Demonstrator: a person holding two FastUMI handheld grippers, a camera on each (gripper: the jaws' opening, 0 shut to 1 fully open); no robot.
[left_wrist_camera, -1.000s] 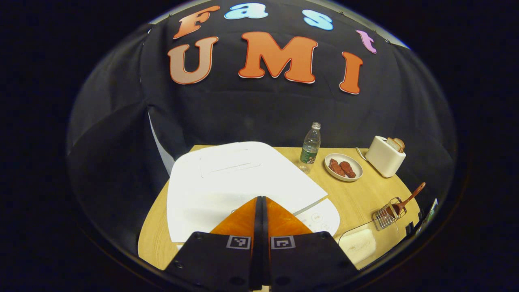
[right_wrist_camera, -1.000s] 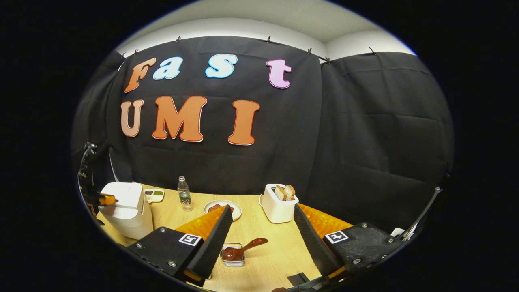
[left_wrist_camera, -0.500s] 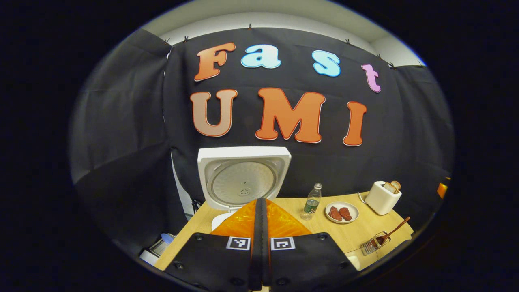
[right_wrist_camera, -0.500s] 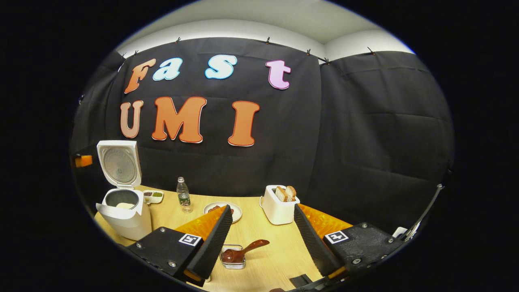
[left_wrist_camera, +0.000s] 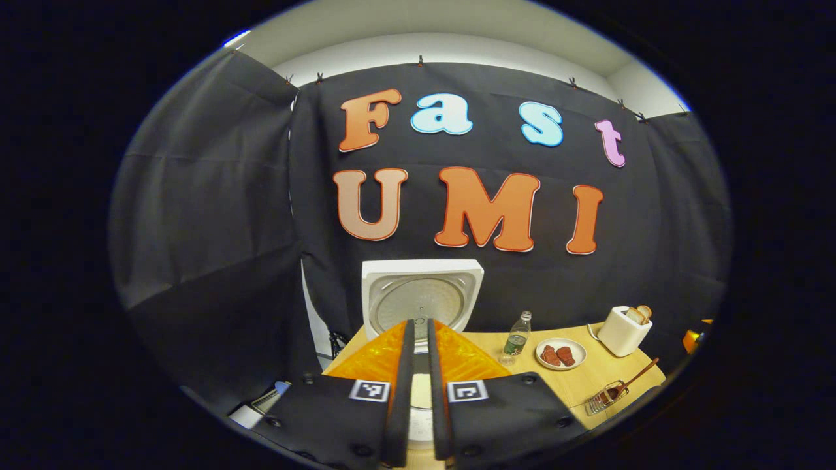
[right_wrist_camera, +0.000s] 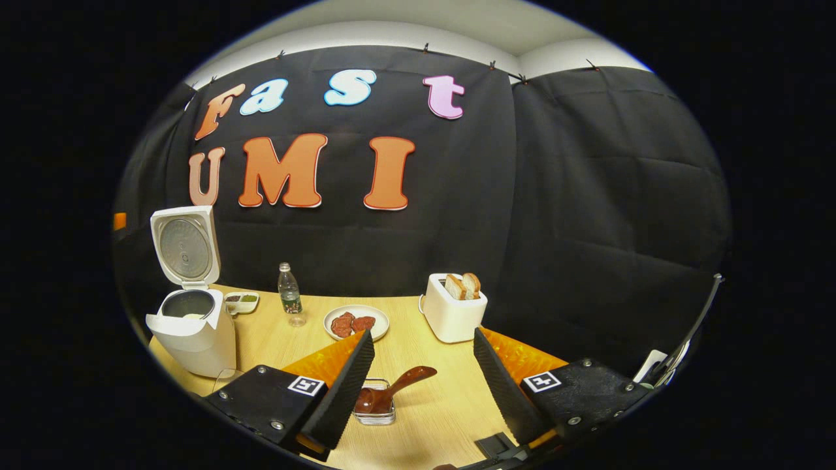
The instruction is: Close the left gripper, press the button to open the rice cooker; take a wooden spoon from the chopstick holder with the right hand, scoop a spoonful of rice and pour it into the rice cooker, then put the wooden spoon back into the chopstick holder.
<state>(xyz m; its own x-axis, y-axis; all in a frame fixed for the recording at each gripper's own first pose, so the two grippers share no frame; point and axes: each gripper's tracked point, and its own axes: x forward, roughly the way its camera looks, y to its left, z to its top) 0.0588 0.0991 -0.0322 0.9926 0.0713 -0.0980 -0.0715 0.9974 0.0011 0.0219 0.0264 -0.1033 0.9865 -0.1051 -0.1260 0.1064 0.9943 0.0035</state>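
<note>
The white rice cooker [right_wrist_camera: 192,333] stands at the table's left end with its lid [right_wrist_camera: 184,245] raised upright. In the left gripper view the lid [left_wrist_camera: 422,294] rises just beyond my left gripper [left_wrist_camera: 420,323], whose fingers are a narrow slit apart and hold nothing. The wooden spoon [right_wrist_camera: 398,384] lies with its bowl in the chopstick holder [right_wrist_camera: 375,410], handle pointing right. My right gripper [right_wrist_camera: 423,333] hangs open above and in front of it, not touching it. Farther off, the spoon [left_wrist_camera: 630,380] and holder [left_wrist_camera: 604,399] sit at the right of the table.
Along the back of the wooden table [right_wrist_camera: 431,418] stand a small sauce dish [right_wrist_camera: 240,301], a water bottle [right_wrist_camera: 287,297], a plate of meat [right_wrist_camera: 356,323] and a white toaster [right_wrist_camera: 452,307] with bread. A clear container's rim [right_wrist_camera: 228,373] shows beside the cooker.
The cooker's lid sprang from shut to upright. My left gripper drew back from the cooker and its fingers parted a little. The right gripper tipped slightly down toward the spoon.
</note>
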